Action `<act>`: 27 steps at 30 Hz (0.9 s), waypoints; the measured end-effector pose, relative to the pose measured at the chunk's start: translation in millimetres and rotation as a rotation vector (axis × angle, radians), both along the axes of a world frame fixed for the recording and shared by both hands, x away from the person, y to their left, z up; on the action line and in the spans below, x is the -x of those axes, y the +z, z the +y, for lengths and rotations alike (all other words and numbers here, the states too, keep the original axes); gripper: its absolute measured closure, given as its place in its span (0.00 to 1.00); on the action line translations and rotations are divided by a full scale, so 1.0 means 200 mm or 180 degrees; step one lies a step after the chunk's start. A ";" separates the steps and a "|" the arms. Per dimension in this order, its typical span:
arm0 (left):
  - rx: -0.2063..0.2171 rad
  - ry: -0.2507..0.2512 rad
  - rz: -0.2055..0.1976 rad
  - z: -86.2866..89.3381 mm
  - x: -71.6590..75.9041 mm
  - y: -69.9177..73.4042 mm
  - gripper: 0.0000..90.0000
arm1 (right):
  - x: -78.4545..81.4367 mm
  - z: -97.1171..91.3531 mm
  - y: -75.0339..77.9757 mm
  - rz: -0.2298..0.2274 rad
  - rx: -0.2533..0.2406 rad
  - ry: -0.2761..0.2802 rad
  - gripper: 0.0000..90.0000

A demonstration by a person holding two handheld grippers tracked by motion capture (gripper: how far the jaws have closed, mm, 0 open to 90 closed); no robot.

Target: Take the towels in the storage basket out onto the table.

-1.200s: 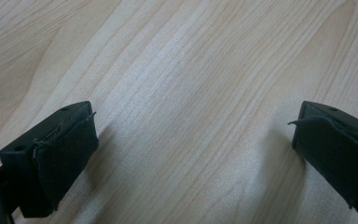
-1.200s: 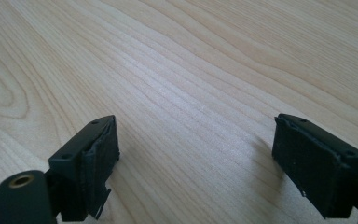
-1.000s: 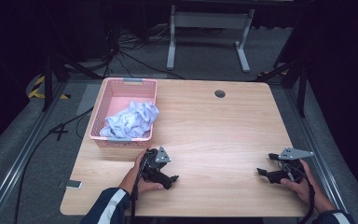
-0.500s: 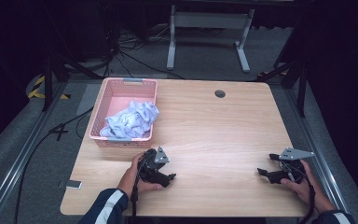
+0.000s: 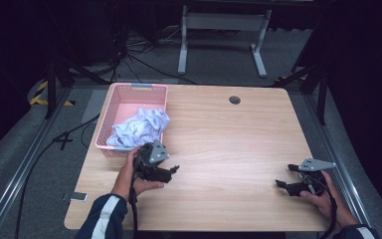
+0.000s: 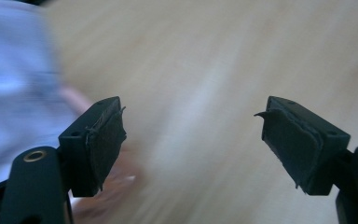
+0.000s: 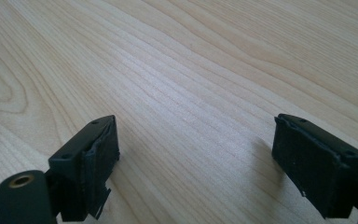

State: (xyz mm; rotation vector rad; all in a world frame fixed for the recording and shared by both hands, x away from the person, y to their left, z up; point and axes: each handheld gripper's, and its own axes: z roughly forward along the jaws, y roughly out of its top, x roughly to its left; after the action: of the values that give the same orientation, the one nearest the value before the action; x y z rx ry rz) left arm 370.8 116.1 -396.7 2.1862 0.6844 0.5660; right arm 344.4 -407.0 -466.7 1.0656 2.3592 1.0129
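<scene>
My left claw [image 5: 171,170], jaws wide with nothing between them after just narrowing slightly, sits just below and right of the pale blue cloth [image 5: 140,126] heaped in the pink basket [image 5: 134,90], upper left of the frame. My right claw [image 5: 282,183], wide and empty, waits far right; bare surface [image 5: 229,144] lies between.

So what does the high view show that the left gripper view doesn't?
The high view alone takes in the whole pink basket, the right gripper low over the table's far right side, a round hole in the tabletop and the floor cables. The left gripper view alone shows the left gripper up close, its jaws wide apart with nothing between them, having just been closing slightly. Both show the wooden table and the pale blue cloth, blurred up close.
</scene>
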 end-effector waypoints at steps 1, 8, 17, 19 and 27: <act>0.0032 0.0090 -0.0055 0.04 -0.02 0.04 0.20 | 0.00 0.00 0.00 0.0000 -0.0001 0.0000 0.16; -0.0167 0.0422 -0.0005 0.19 -0.18 0.14 0.17 | 0.00 0.00 0.00 -0.0004 -0.0002 -0.0028 0.16; -0.0687 0.0853 0.0384 0.23 -0.47 0.09 0.18 | 0.01 0.00 0.00 -0.0003 -0.0002 -0.0015 0.16; -0.0734 0.0776 0.0623 0.23 -0.53 0.05 0.18 | 0.01 0.00 0.00 -0.0003 0.0000 -0.0011 0.16; -0.1274 0.0809 0.0930 0.14 -0.71 -0.06 0.02 | 0.01 0.00 0.00 -0.0003 -0.0003 -0.0012 0.16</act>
State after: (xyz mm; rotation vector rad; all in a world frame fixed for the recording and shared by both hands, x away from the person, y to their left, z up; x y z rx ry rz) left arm 512.9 143.2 -409.5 2.6057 1.0934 0.5534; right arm 343.2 -406.5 -466.9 1.0691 2.3553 1.0132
